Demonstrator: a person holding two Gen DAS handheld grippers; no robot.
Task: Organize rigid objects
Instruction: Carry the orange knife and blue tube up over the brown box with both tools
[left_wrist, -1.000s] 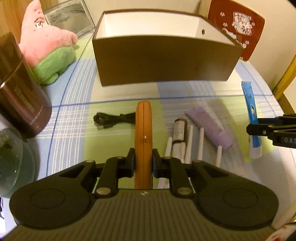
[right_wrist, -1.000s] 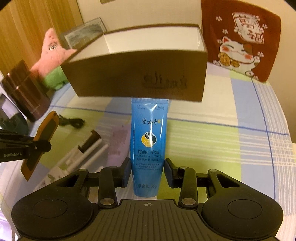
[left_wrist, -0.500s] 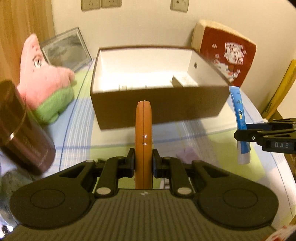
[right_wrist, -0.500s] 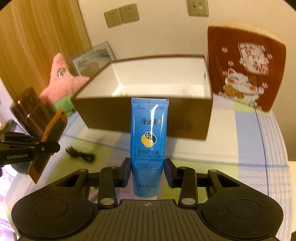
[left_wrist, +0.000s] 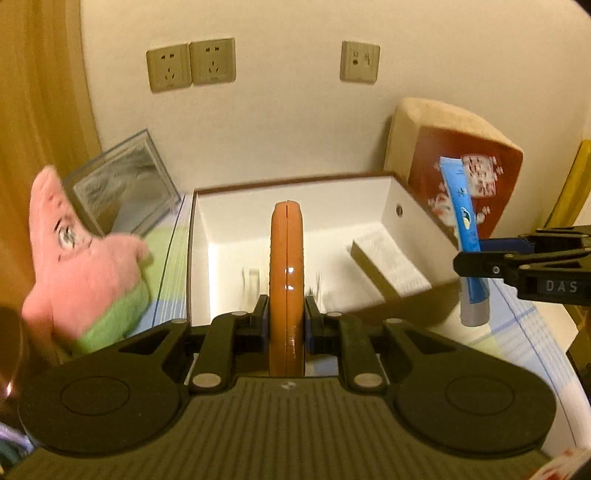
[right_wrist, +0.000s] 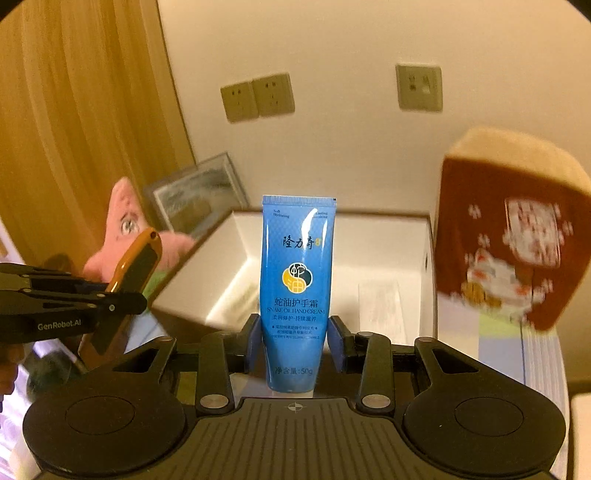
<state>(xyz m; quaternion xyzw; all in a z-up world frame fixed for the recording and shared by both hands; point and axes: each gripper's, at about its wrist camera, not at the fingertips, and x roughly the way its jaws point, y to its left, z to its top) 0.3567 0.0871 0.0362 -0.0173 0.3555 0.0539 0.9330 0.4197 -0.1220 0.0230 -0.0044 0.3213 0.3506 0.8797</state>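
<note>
Orange thing: the left gripper (left_wrist: 286, 328) is squeezing a flat orange case (left_wrist: 287, 280) on its thin edges, and the case is sticking straight out ahead of the jaws.
Blue thing: the right gripper (right_wrist: 294, 343) is pinching a blue hand cream tube (right_wrist: 297, 291) near its cap end, and the flat end is pointing away from the gripper.
Box: the brown box (left_wrist: 391, 192) with white inside is sitting ahead of and below both grippers, and its open top is facing up.
Inside the box: a white packet (left_wrist: 391, 258) is lying ahead and to the right of the left gripper; small clear things near the case are too blurry to name.
Side by side: the right gripper is hanging to the right of the left one, well apart from it.
Doing it well: I think both things are being carried over the box, so go down slowly, keep the case clear of the near wall, and open the jaws only when each thing is low inside.
Watch out: the pink star toy (left_wrist: 85, 266) is sitting close on the left of the left gripper, so steer away from it.
</note>
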